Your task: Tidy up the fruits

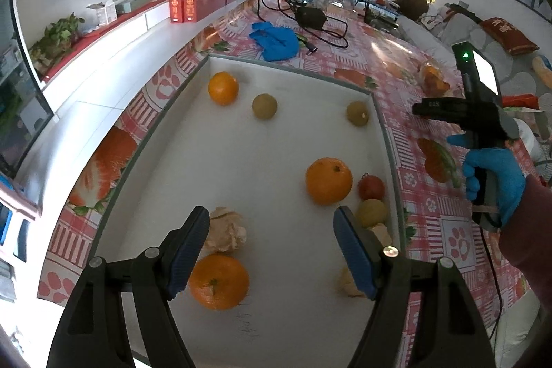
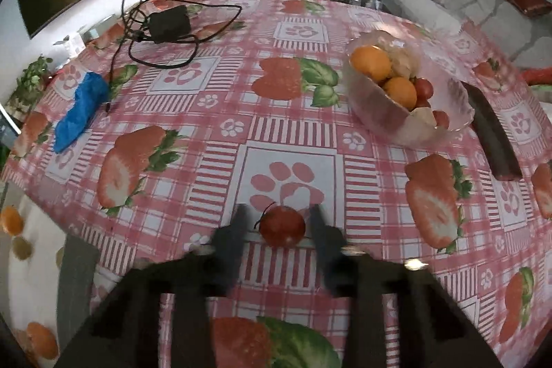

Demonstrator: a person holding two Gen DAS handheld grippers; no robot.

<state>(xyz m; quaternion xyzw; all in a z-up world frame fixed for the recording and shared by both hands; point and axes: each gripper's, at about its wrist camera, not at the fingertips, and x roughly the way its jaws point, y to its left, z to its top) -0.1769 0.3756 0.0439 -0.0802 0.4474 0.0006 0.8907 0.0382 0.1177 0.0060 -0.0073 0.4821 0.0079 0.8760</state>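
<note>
My left gripper (image 1: 272, 242) hangs open over a white tray (image 1: 241, 140), with nothing between its fingers. Three oranges lie in the tray: one (image 1: 219, 281) by the left finger, one (image 1: 328, 180) ahead on the right, one (image 1: 223, 88) at the far end. Two brownish-green fruits (image 1: 264, 106), a red tomato (image 1: 371, 187), a yellowish fruit (image 1: 372, 212) and beige lumps (image 1: 227, 230) also lie there. My right gripper (image 2: 277, 225) stands over the tablecloth with a small red tomato (image 2: 282, 226) between its blurred fingers; thin strips of cloth show beside the tomato. A glass bowl (image 2: 376, 116) of fruit stands ahead on the right.
A black power adapter (image 2: 169, 21) with looped cable and blue gloves (image 2: 81, 107) lie on the far left of the table. A dark flat object (image 2: 493, 133) lies just right of the bowl. The tray's corner (image 2: 76, 264) is at the lower left. A blue-gloved hand (image 1: 496, 178) holds the right gripper.
</note>
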